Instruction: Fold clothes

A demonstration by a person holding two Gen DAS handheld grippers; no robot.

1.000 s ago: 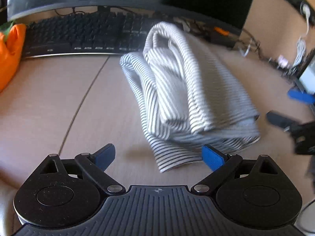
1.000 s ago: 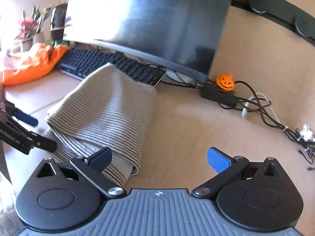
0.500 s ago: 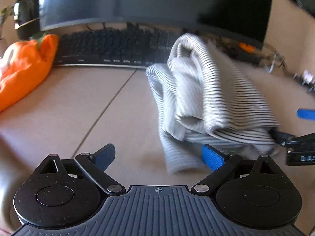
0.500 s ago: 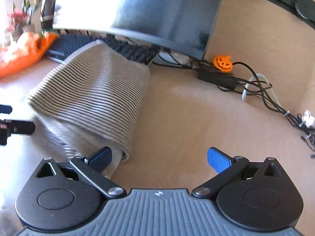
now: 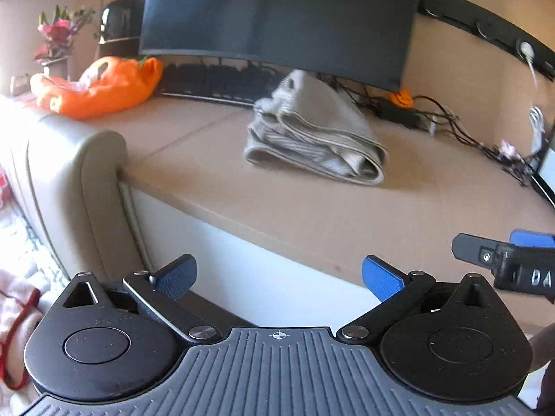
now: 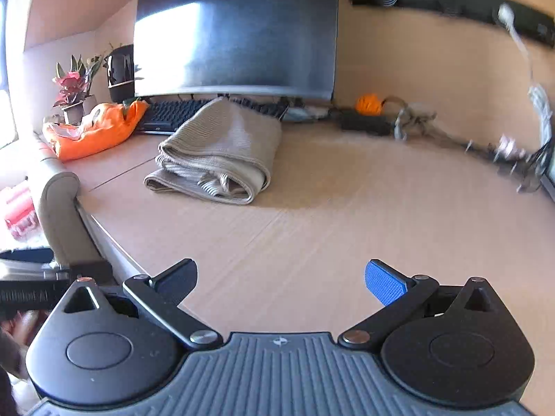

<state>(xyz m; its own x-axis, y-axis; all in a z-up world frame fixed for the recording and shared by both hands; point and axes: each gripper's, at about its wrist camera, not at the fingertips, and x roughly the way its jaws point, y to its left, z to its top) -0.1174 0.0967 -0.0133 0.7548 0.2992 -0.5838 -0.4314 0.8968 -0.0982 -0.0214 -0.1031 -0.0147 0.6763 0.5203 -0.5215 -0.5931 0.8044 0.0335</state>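
Observation:
A folded grey-and-white striped garment (image 5: 314, 138) lies on the tan desk (image 5: 312, 215), in front of the keyboard; the right wrist view shows the same garment (image 6: 222, 152) left of centre. My left gripper (image 5: 279, 275) is open and empty, held back off the desk's front edge. My right gripper (image 6: 281, 279) is open too, low over the near desk surface, far from the garment. In the left wrist view the right gripper's fingertips (image 5: 485, 253) poke in at the right edge.
A dark monitor (image 5: 277, 17) and black keyboard (image 5: 218, 79) stand behind the garment. An orange pumpkin-shaped cloth (image 5: 100, 86) lies at the left, with a potted plant (image 6: 73, 93) behind it. Cables and a small pumpkin figure (image 6: 369, 104) run along the back right. A padded chair arm (image 5: 76, 180) meets the desk's left corner.
Both grippers have pulled back from the garment toward the desk's front edge. The garment lies folded and untouched, now much farther away in both views.

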